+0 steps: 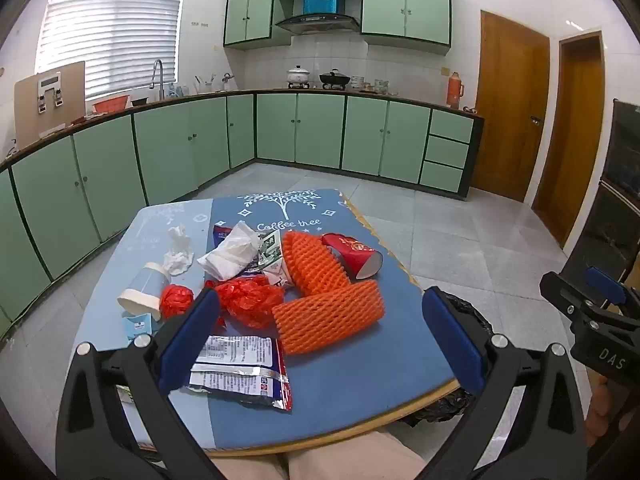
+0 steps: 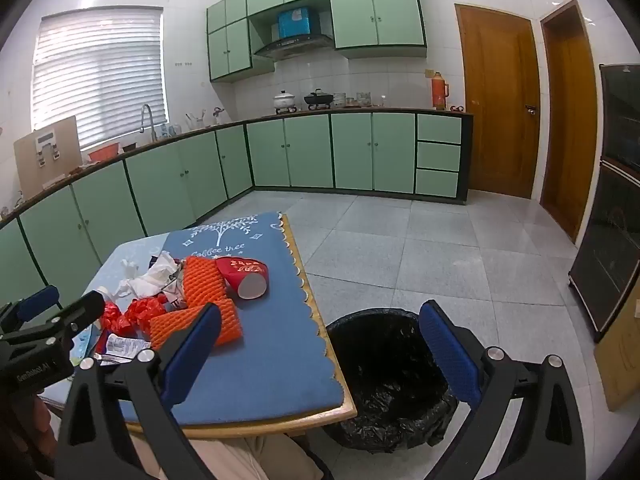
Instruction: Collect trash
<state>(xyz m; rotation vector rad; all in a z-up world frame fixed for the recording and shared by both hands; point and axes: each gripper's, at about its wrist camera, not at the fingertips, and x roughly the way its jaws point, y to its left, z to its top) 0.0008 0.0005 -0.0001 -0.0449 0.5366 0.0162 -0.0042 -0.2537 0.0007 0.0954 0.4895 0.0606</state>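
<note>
Both grippers, left (image 1: 320, 336) and right (image 2: 320, 352), gape empty; the foam net (image 1: 329, 317) looks light, squashy: pinch its middle

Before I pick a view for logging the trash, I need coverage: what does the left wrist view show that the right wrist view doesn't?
Only the left wrist view shows the silver snack wrapper in full and the pale blue cup lying on its side. Only the right wrist view shows the inside of the black-lined bin beside the table. Both show the two orange foam nets, the red paper cup, the crumpled red plastic and both grippers open and empty.
</note>
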